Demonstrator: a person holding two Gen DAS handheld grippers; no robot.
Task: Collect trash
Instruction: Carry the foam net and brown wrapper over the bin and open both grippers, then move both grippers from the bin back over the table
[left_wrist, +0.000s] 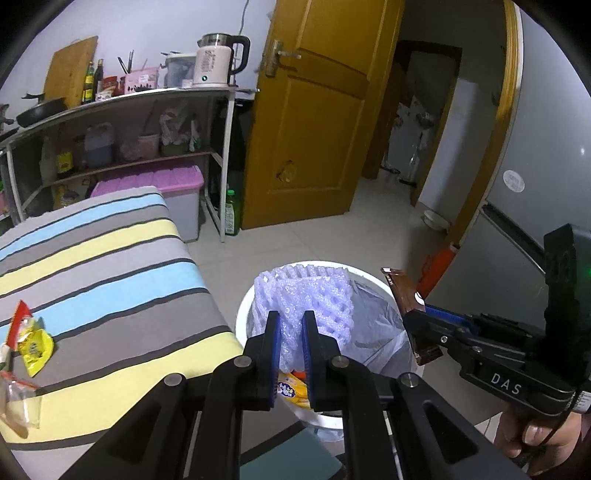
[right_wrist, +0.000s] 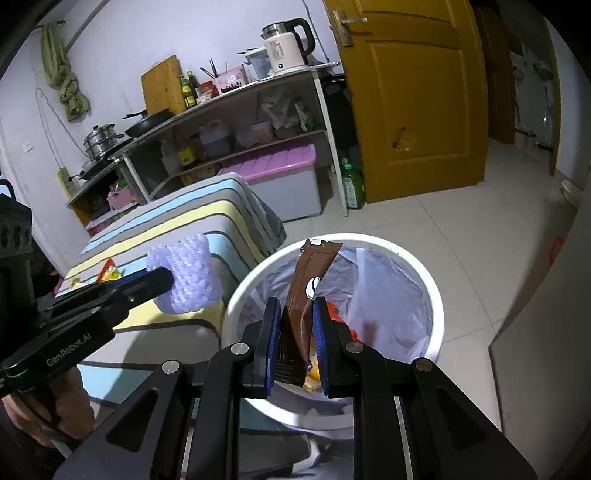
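A: Nearest to us, our left gripper (left_wrist: 290, 325) is clamped on the lavender foam fruit net (left_wrist: 306, 299). The blue pads pinch its lower part, and the rest of it bulges out above the white trash bin (left_wrist: 243, 314).

B: In the right wrist view that net (right_wrist: 186, 278) sits at the bin's left side, between the rim and the striped cloth (right_wrist: 236, 206). Our right gripper (right_wrist: 295, 321) is closed on the brown wrapper (right_wrist: 308, 280), which stands upright between the pads with its torn top over the bin's mouth.

A: Both tools point forward and down toward the bin (right_wrist: 439, 306), ours from the left, yours (left_wrist: 424, 325) from the right. Your hand (left_wrist: 535, 435) wraps the handle on the near right of the bin.

B: Your hand (right_wrist: 48, 410) grips its handle low, to the near left of the bin. Inside the bin lies a thin plastic liner (right_wrist: 391, 280) with orange and yellow scraps at the bottom.

A: Left of the bin, a yellow and red packet (left_wrist: 31, 339) and a clear wrapper (left_wrist: 18, 402) lie on the striped cloth (left_wrist: 110, 266).

B: Beyond the bin, the tiled floor (right_wrist: 461, 221) runs to the yellow door (right_wrist: 417, 103), with the shelf rack (right_wrist: 258, 122) and kettle (right_wrist: 288, 48) at the far left.
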